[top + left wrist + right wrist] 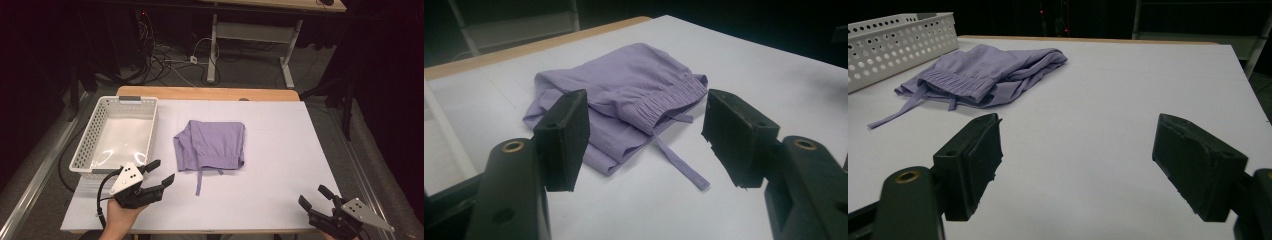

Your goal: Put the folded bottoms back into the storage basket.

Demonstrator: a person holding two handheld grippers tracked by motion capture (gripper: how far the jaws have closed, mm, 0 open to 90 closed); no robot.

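Observation:
A folded lilac garment [212,145] with a gathered waistband and a loose drawstring [199,181] lies mid-table on the white sheet; it shows too in the left gripper view [624,100] and the right gripper view [983,70]. My left gripper [162,171] is open just left of the garment's near corner, jaws pointing toward it, nothing between them [644,137]. My right gripper [313,196] is open at the table's near right corner, well apart from the garment, empty [1075,160].
A white perforated basket [90,137] stands empty at the far left, just beyond my left gripper; its wall shows in the right gripper view [898,45]. The white sheet [280,150] covers a wooden table. Cables and a desk frame lie on the floor behind.

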